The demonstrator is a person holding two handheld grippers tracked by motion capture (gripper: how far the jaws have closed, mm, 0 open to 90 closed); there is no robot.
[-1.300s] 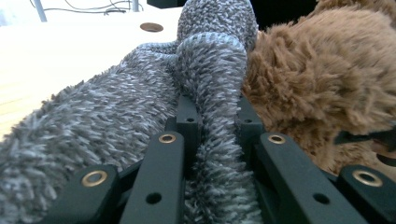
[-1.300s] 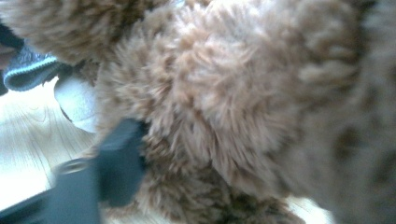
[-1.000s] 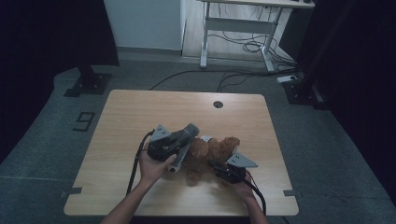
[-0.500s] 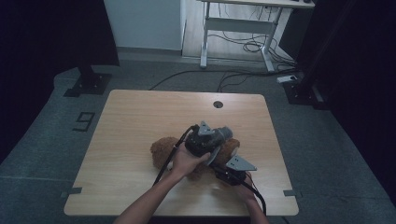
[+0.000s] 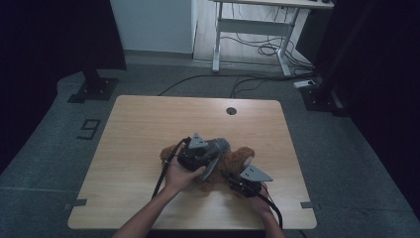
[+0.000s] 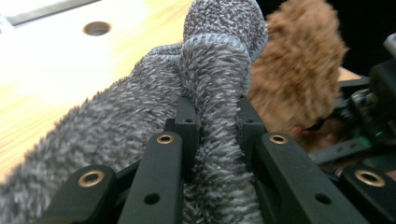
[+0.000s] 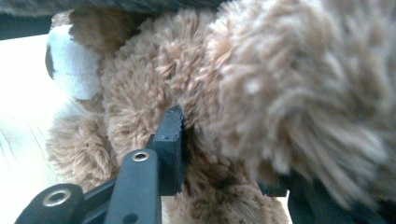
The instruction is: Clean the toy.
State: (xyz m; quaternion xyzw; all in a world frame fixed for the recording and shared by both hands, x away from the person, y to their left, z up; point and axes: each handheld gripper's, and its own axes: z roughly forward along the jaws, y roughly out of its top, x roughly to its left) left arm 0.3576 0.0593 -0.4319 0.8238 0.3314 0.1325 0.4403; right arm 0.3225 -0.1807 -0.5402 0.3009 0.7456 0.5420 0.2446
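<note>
1. Teddy [image 5: 233,161] lies at lower centre of the table [image 5: 148,124] – soft, light, squashy.
2. Left hand-held gripper [image 5: 210,157] is clenched on a grey sock [image 6: 219,79] – stretchy, take its cuff.
3. Right hand-held gripper [image 5: 229,177] pinches the teddy's plush.

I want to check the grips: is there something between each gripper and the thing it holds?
Nothing visible. The left gripper is clamped directly on the grey fuzzy cloth, and the right gripper pinches the brown teddy bear directly.
</note>
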